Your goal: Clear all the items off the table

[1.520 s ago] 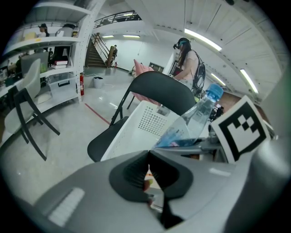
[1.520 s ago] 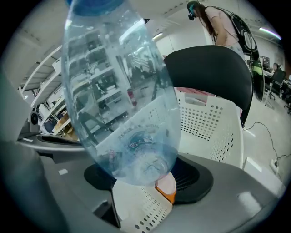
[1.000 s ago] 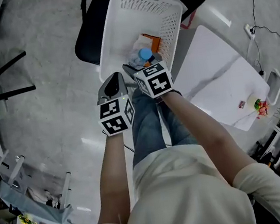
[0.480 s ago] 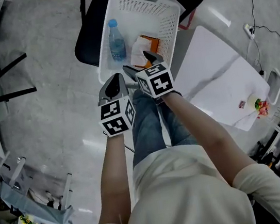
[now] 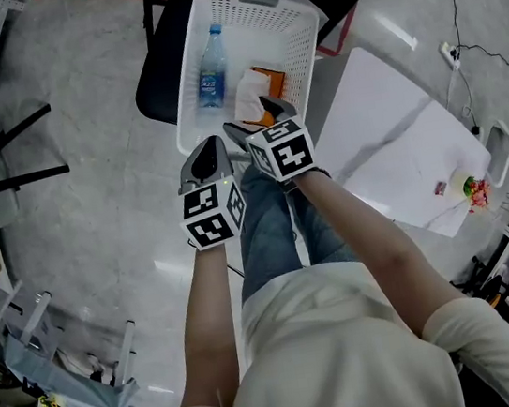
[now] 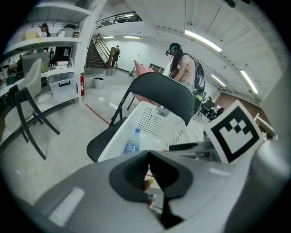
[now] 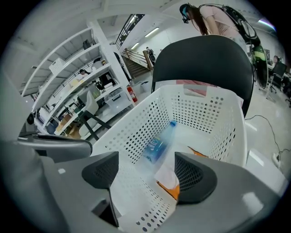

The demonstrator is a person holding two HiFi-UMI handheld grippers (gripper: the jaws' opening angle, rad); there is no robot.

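Note:
A white perforated basket (image 5: 298,38) rests on a black chair (image 5: 158,65). Inside it a clear water bottle with a blue cap (image 5: 209,67) lies along the left wall, and a white and orange packet (image 5: 259,93) lies beside it. My right gripper (image 5: 259,116) hangs open over the basket's near rim, holding nothing. In the right gripper view the bottle (image 7: 159,143) and packet (image 7: 170,179) show between its spread jaws (image 7: 145,170). My left gripper (image 5: 207,160) is shut and empty just left of the right one, short of the basket (image 6: 157,125).
A white table (image 5: 399,157) stands at the right, with a small colourful item (image 5: 470,190) and a tiny red thing (image 5: 439,188) near its far end. A grey folding chair (image 5: 1,155) stands at the left. A person (image 6: 184,68) stands behind the black chair.
The bottle has left the right gripper's jaws, dropped into the basket and come to rest along its left wall. Both grippers have kept their places.

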